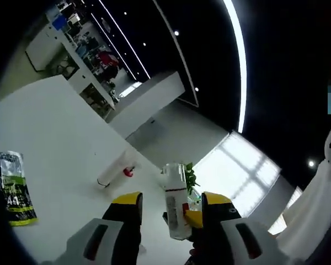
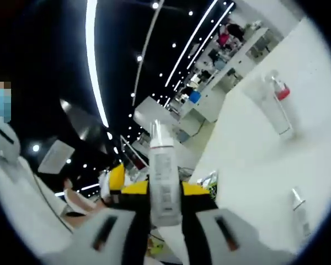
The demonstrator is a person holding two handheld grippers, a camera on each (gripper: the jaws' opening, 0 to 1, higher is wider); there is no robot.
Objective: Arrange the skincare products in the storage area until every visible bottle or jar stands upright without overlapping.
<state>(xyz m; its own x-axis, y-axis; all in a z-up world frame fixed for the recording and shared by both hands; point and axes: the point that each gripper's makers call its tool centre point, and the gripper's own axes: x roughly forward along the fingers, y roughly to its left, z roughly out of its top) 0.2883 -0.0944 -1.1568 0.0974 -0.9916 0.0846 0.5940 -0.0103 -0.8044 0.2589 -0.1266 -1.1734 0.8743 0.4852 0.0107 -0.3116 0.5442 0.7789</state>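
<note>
In the left gripper view, a dark pouch (image 1: 12, 187) with green and white print lies at the far left of the white table (image 1: 55, 132); its writing is too small to read. Further right a white pump bottle with a red collar (image 1: 117, 170) lies on its side. The left gripper (image 1: 171, 205) has its yellow-tipped jaws spread wide with nothing gripped. Between them appears a white bottle (image 1: 175, 205) with a grey label, held by the other gripper coming in from the right.

In the right gripper view, the right gripper (image 2: 164, 189) is clamped on that white bottle, label illegible. Right of it a small tube (image 2: 301, 216) rests on the table, probably lying flat, and the pump bottle lies beyond.
</note>
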